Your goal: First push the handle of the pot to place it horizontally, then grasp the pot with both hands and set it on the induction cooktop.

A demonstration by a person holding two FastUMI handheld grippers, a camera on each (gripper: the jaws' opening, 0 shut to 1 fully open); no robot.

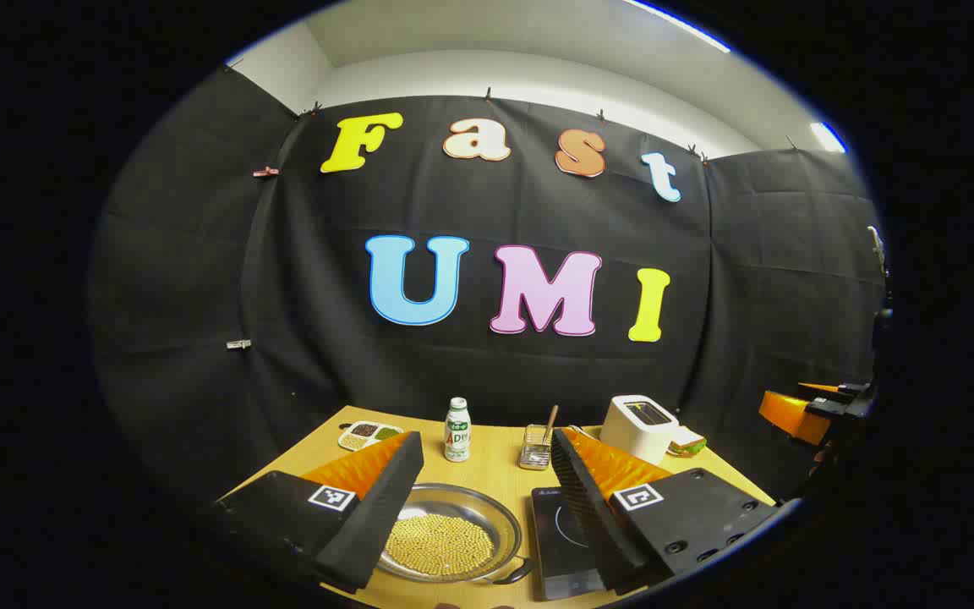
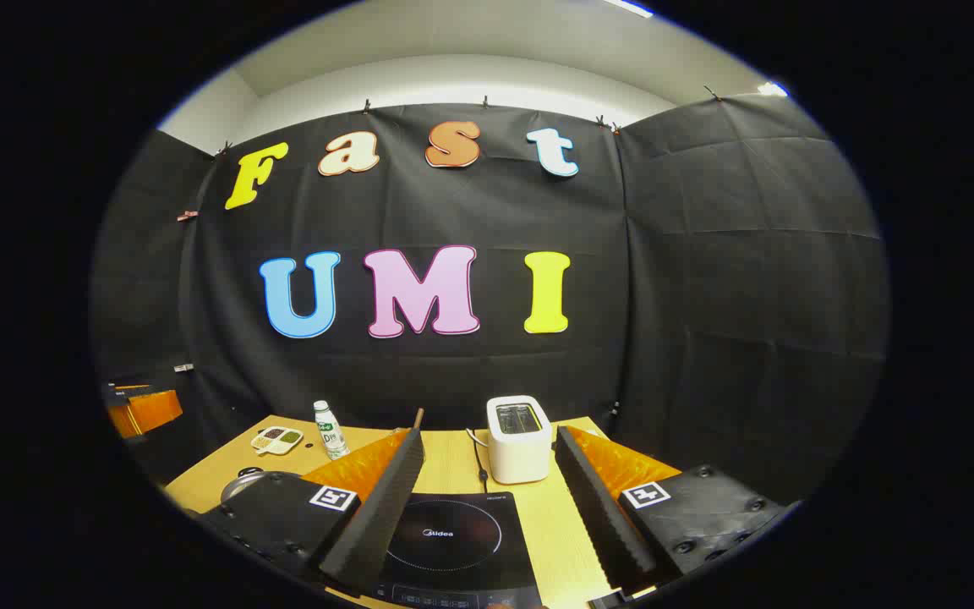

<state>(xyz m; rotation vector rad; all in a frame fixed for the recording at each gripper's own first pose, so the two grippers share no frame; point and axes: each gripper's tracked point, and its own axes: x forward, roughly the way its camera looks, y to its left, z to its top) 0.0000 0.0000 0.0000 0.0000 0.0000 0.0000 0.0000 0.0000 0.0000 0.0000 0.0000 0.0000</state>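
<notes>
Desk (image 1: 495, 465) lower centre, both views. Induction cooktop (image 2: 453, 533) bottom centre in right gripper view. Pot (image 1: 453, 533) of yellow beans bottom centre in left gripper view, beside cooktop. Left tool (image 1: 478, 524) spread; right tool (image 2: 487, 533) spread. Toaster (image 2: 519, 438); bottle (image 1: 456, 430).

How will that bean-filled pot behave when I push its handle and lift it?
The pot looks shallow, metal and smooth, so it would probably swivel or slide on the wooden table when its handle is pushed. The loose yellow beans add weight and may shift or spill if it tilts, so lift it level.
</notes>
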